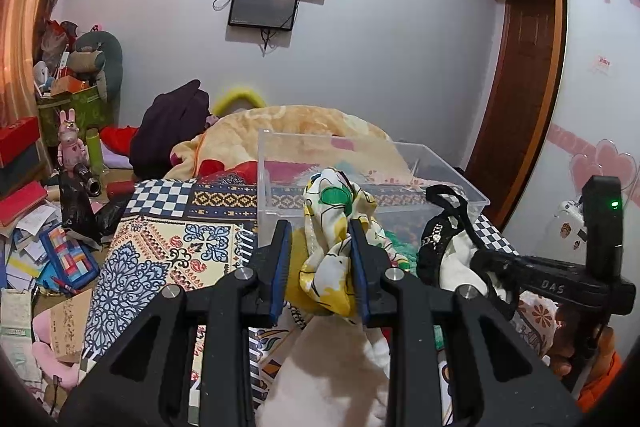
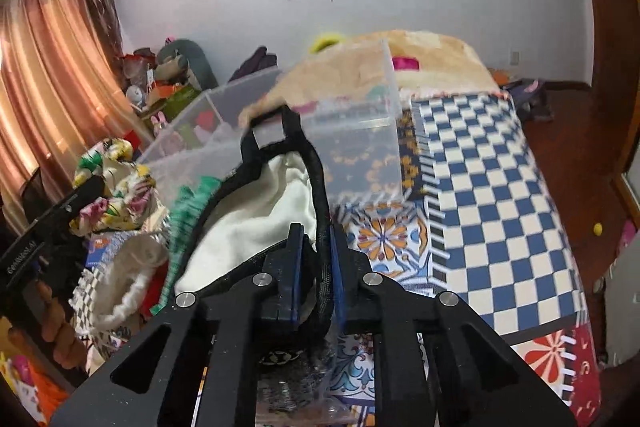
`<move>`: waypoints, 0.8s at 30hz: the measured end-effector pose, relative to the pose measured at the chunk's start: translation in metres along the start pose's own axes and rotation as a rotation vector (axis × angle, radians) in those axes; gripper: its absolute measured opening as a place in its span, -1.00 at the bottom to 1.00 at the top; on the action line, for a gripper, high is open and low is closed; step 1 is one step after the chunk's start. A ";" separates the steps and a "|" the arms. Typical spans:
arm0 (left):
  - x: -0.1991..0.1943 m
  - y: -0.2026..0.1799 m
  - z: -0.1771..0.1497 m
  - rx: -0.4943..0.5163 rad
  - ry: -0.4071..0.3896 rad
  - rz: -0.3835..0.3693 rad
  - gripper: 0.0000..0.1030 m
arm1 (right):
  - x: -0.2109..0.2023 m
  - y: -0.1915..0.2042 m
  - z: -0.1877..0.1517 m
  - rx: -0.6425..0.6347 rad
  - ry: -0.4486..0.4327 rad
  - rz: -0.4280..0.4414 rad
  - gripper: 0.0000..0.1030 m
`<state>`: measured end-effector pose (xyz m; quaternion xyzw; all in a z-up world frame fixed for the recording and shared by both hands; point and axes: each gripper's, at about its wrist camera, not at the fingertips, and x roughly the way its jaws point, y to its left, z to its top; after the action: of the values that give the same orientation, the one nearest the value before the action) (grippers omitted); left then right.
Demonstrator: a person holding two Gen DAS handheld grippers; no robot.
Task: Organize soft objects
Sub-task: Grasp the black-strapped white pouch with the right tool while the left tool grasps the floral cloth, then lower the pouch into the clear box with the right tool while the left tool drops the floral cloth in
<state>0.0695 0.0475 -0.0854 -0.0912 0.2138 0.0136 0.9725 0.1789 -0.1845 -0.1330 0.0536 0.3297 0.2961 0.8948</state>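
My left gripper (image 1: 320,247) is shut on a floral yellow, white and green cloth (image 1: 336,223), held up just in front of a clear plastic bin (image 1: 276,155) on the bed. The cloth also shows in the right wrist view (image 2: 120,183). My right gripper (image 2: 314,259) is shut on a black-trimmed cream garment (image 2: 264,211), raised beside the bin (image 2: 360,131). In the left wrist view that garment (image 1: 452,247) hangs at the right, near the right gripper's body. More soft items lie under both grippers.
The bed wears a patterned patchwork cover (image 1: 172,239) with a blue checked part (image 2: 492,187). An orange blanket (image 1: 296,127) is heaped behind the bin. Clutter fills the floor (image 1: 40,235) at the left. A wardrobe (image 1: 592,107) stands at the right.
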 end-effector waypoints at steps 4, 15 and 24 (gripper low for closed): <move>-0.007 -0.002 0.004 0.003 -0.015 0.008 -0.46 | -0.014 0.010 0.011 -0.017 -0.052 0.020 -0.80; -0.020 -0.014 0.030 0.052 -0.069 0.043 -0.46 | -0.033 0.042 0.052 -0.138 -0.169 0.031 -0.82; 0.008 -0.012 0.056 0.084 -0.045 0.046 -0.46 | -0.028 0.046 0.091 -0.172 -0.247 -0.009 -0.83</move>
<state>0.1003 0.0457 -0.0365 -0.0451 0.1944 0.0288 0.9795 0.1956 -0.1535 -0.0339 0.0114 0.1910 0.3103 0.9312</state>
